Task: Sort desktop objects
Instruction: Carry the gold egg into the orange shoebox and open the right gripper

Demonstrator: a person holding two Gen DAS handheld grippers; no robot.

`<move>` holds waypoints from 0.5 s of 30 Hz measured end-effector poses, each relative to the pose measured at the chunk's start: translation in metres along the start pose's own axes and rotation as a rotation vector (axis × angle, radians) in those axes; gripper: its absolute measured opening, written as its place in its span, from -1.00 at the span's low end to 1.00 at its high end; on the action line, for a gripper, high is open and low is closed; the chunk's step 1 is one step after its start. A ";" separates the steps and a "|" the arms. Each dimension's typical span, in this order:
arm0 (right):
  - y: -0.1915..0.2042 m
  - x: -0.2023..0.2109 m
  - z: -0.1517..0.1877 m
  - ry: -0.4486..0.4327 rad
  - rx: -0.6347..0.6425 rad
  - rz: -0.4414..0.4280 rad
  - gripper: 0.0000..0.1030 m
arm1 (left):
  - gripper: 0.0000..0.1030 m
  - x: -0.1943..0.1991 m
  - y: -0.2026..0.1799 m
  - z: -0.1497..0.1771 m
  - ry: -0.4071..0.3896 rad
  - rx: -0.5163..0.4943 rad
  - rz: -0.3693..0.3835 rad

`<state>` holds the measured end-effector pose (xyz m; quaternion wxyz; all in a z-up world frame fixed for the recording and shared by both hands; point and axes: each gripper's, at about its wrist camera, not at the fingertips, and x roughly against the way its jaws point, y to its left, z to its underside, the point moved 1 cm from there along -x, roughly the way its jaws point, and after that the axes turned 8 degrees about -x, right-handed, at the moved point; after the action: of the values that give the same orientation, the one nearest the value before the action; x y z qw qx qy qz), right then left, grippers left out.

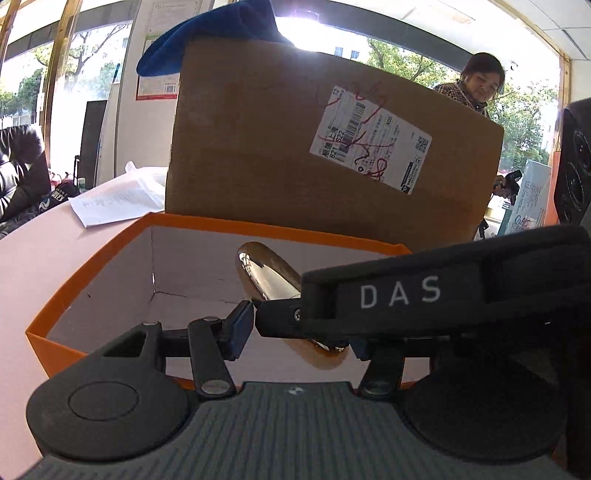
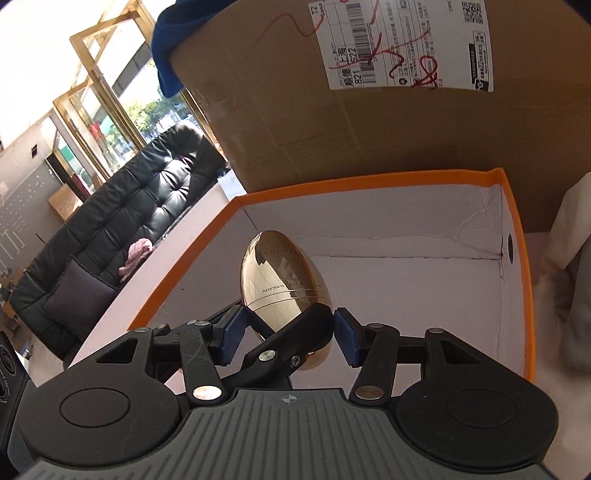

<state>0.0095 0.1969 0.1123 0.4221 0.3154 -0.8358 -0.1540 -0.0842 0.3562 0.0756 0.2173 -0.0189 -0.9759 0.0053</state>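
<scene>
Left gripper [image 1: 300, 338]: my fingers stand apart over the near end of the orange box [image 1: 92, 266]. I cannot tell whether the pads press on anything.
Right gripper [image 2: 290, 336]: my fingers are spread here too, above the near edge of the orange box. The gold bottle [image 2: 280, 280] shows between them, but I cannot tell if the pads clamp it.
Crossing: in the left wrist view the right gripper, marked DAS, reaches in from the right side of the orange box and passes in front of the bottle. In the right wrist view a black finger of the other gripper lies across the bottle's lower part.
Gold bottle: egg-shaped and mirror-bright, with the word SUNSCREEN on it. It is inside the orange box, towards the near end, narrow end up and tilted. Its lower end is hidden behind the fingers, so I cannot tell whether it rests on the box floor.
Orange box: open at the top, orange outside and white inside. It sits on the pink worktop [image 1: 37, 258].
Cardboard box [image 1: 277, 147]: it stands directly behind the orange box, taller, with a shipping label scribbled over in red.
Blue cloth [image 1: 221, 33]: it hangs over the cardboard box's top corner, beyond the orange box.
Paper sheet [image 1: 118, 203]: it lies on the worktop past the orange box's far left corner.
Black sofa [image 2: 129, 221]: it is well away to the left of the orange box.
Person [image 1: 476, 85]: visible beyond the cardboard box, on the far side from the orange box.
</scene>
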 end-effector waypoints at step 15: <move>-0.011 -0.007 -0.004 0.070 -0.031 0.022 -0.12 | 0.63 -0.015 -0.007 0.007 0.033 -0.089 -0.164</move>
<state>0.0200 0.1939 0.1044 0.4573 0.3049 -0.8216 -0.1510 -0.0739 0.3484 0.0629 0.2322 0.0514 -0.9697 -0.0560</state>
